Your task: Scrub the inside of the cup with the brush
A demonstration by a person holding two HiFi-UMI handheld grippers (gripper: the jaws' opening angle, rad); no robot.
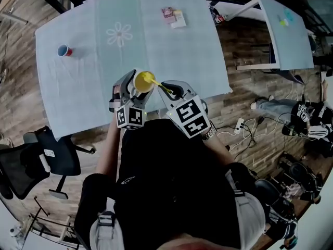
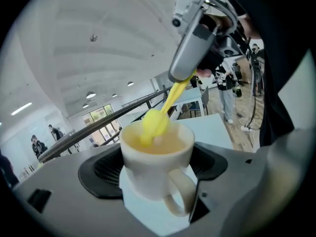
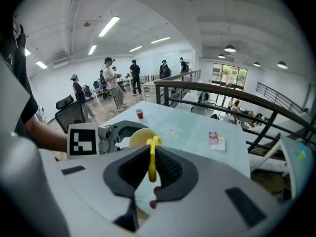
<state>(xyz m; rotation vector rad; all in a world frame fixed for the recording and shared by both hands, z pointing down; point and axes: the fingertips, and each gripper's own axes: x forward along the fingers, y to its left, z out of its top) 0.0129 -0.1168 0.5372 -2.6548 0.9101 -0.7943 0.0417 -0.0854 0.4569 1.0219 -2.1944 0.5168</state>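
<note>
Cup (image 2: 155, 157): white outside, yellow inside, handle toward camera. Clamped between jaws of left tool (image 2: 155, 168), held up over near edge of worktop (image 1: 93, 103), close to person's body.
Brush (image 2: 157, 122): yellow. Handle pinched in right tool (image 3: 152, 171), jaws closed on it. Head dips inside cup mouth.
Risks: hard sideways scrub could twist cup in pads or lever it out, w/ a drop onto worktop edge or floor. Thin handle may slip or bend.
Room: worktop mostly bare ahead. Small red cup (image 1: 64, 50) far left & packets (image 1: 173, 16) at far side, both well apart. Office chair (image 1: 47, 158) & cables (image 1: 244, 132) on floor nearby.
</note>
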